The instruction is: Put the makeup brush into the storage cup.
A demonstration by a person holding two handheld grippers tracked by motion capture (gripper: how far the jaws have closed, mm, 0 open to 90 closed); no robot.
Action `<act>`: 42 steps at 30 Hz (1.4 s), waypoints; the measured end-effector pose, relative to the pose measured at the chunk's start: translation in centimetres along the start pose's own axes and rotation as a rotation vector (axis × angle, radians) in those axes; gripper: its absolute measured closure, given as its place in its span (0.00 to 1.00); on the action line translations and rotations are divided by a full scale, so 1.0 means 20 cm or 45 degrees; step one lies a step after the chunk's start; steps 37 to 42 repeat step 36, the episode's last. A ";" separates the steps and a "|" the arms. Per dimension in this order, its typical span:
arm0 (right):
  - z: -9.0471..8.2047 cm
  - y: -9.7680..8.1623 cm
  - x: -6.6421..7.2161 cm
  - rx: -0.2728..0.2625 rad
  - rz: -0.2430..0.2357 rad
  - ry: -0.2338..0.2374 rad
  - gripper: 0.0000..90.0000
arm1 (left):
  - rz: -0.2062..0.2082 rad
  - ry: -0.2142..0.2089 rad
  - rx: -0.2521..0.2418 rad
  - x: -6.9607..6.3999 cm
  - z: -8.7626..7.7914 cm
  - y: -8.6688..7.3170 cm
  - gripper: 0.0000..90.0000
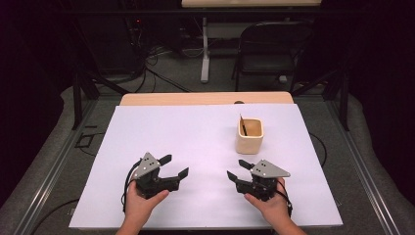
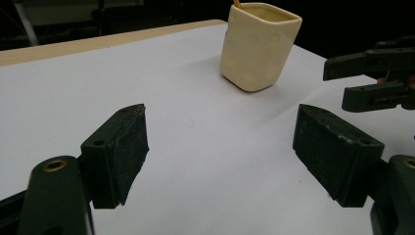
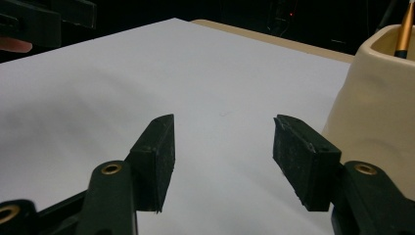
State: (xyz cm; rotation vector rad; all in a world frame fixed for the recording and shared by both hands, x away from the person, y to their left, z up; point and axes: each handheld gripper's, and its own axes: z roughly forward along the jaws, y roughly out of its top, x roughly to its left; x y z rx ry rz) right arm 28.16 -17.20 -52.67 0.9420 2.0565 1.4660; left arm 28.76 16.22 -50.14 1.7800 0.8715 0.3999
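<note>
A cream square cup [image 1: 249, 137] stands on the white sheet [image 1: 195, 137] right of centre, with a thin gold-and-black stick [image 1: 243, 126] leaning inside it. My left gripper [image 1: 174, 165] rests low over the sheet at the near left, jaws open and nothing between them. My right gripper [image 1: 238, 169] sits at the near right, just in front of the cup, also open and holding nothing. In the left gripper view the open jaws [image 2: 220, 147] frame bare sheet, with the cup [image 2: 257, 46] beyond. In the right gripper view the cup [image 3: 377, 107] stands close on the right of the open jaws [image 3: 222, 147].
The sheet covers a wooden table whose far edge [image 1: 205, 98] shows. Beyond it stand a dark folding chair [image 1: 271, 49] and a white table leg [image 1: 204, 49], with cables on the floor. Metal rails run along both sides.
</note>
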 end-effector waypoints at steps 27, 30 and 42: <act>-0.01 -0.09 -0.01 0.024 0.034 -0.032 0.45 | -0.006 0.013 -0.019 0.01 -0.02 0.00 0.23; -0.01 -0.10 -0.01 0.027 0.035 -0.028 0.45 | -0.001 0.016 -0.022 0.02 -0.03 0.00 0.23; -0.02 -0.10 -0.02 0.011 0.052 0.000 0.44 | 0.016 0.021 -0.021 0.03 -0.03 0.00 0.23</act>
